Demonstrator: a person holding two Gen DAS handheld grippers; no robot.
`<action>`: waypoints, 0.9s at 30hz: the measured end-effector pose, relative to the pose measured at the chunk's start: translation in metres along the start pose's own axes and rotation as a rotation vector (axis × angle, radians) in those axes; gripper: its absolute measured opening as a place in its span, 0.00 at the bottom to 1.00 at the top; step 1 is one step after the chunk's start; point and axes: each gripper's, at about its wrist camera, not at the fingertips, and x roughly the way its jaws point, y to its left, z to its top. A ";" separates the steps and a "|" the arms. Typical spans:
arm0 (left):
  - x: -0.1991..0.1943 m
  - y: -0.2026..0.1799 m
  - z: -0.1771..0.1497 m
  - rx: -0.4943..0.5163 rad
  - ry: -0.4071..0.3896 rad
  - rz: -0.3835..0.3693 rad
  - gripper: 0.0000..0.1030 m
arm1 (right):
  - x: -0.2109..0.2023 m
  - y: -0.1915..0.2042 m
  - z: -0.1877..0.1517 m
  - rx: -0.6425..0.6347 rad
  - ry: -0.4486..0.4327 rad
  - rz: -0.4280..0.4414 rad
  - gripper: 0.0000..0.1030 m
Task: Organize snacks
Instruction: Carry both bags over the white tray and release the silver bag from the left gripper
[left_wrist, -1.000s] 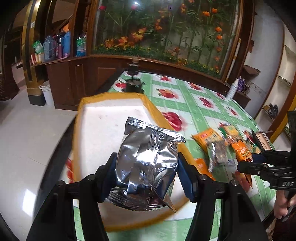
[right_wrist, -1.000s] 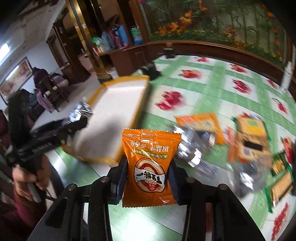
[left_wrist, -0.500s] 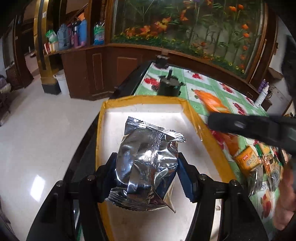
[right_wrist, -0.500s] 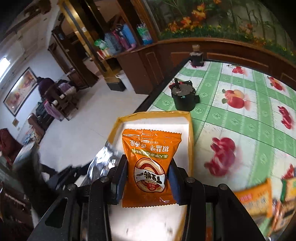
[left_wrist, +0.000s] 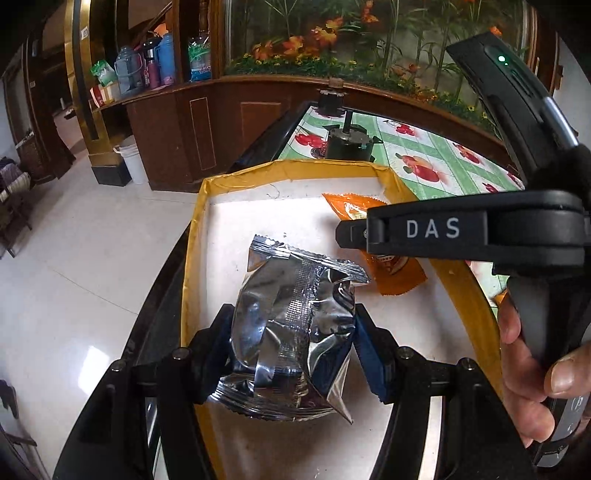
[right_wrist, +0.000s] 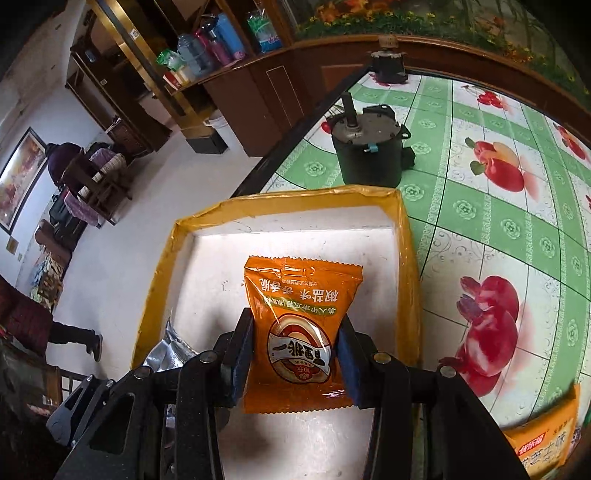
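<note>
A white tray (left_wrist: 190, 266) with a yellow taped rim lies at the table's left edge. My left gripper (left_wrist: 291, 343) is shut on a crinkled silver snack packet (left_wrist: 295, 314), held above the tray's near half. My right gripper (right_wrist: 295, 332) is shut on an orange snack packet (right_wrist: 299, 306) printed with a round logo, hanging over the tray's (right_wrist: 408, 266) white floor. In the left wrist view the right gripper crosses from the right, and the orange packet (left_wrist: 399, 269) shows beneath its finger. The silver packet (right_wrist: 166, 350) peeks in at the lower left of the right wrist view.
A dark cylindrical motor (right_wrist: 369, 147) stands on the green fruit-print tablecloth (right_wrist: 517, 221) just beyond the tray; a second one (right_wrist: 388, 62) sits at the far edge. Another orange packet (right_wrist: 543, 443) lies at the right. A hand (left_wrist: 535, 369) grips the right tool. Tiled floor drops off left.
Both grippers have swung left from the snack pile to over the tray, each keeping its packet. The right one travelled farther and now sits beside the left, low over the tray.
</note>
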 end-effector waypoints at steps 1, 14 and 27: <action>-0.001 0.001 0.000 0.001 -0.002 0.004 0.59 | 0.001 -0.001 0.001 0.001 0.001 -0.001 0.45; -0.009 0.001 -0.001 0.003 -0.038 0.029 0.64 | -0.007 -0.002 -0.003 0.012 0.004 0.021 0.51; -0.088 -0.002 -0.051 -0.014 -0.167 -0.151 0.68 | -0.132 -0.035 -0.092 -0.057 -0.171 0.128 0.54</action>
